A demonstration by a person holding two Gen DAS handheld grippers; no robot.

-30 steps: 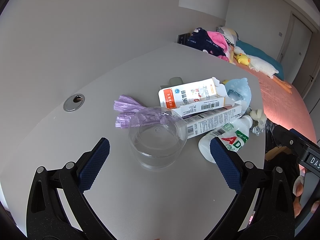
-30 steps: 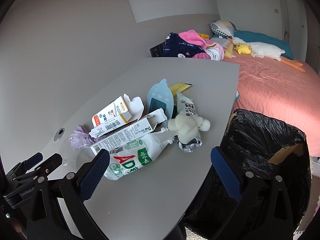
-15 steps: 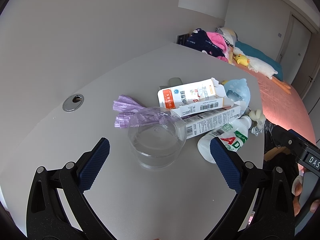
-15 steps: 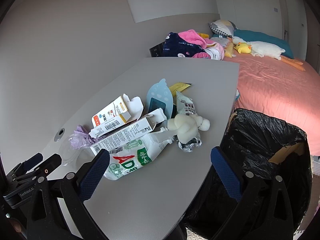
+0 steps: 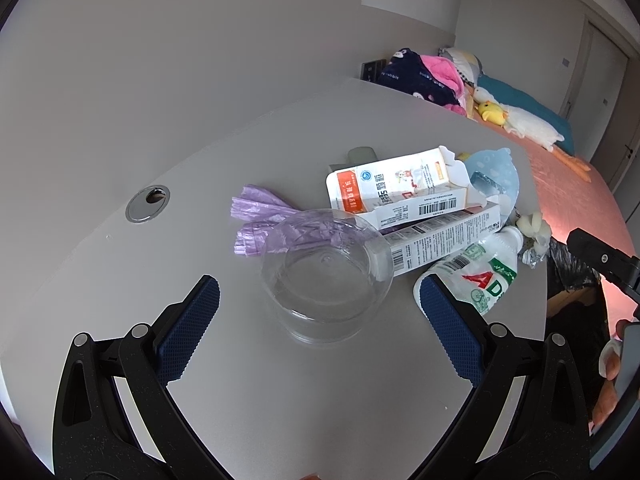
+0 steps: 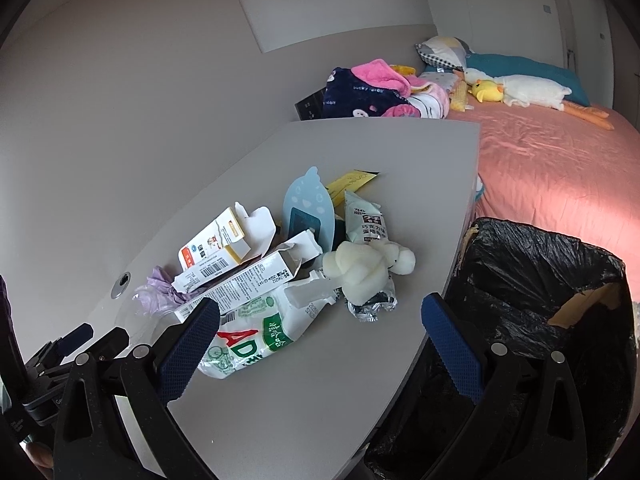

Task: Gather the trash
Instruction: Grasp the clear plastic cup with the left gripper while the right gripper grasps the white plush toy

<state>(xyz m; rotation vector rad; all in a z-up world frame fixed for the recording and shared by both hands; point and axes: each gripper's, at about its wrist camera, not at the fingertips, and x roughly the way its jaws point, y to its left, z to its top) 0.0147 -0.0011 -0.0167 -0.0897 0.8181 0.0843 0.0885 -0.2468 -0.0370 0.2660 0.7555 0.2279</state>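
My left gripper [image 5: 318, 294] hung wide open over the smooth grey table [image 5: 280, 400], its ribbed blue pads flanking a clear round plastic cup [image 5: 326, 272] that stood beside crinkled purple plastic [image 5: 256, 218]. My right gripper [image 6: 320, 322] gaped empty above the table's curved near edge, bare tabletop ahead of it. Torn cartons [image 6: 224, 256], a crushed white bottle [image 6: 256, 332] and a lumpy cream foam piece [image 6: 366, 270] lay heaped mid-table, the black-lined bin [image 6: 532, 292] against the right edge.

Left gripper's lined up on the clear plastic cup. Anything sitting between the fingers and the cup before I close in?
Nothing visible does. The left gripper is open, and the clear plastic cup stands just ahead of it with only bare table in front. The purple bag and the long white carton lie behind the cup, at its far rim.
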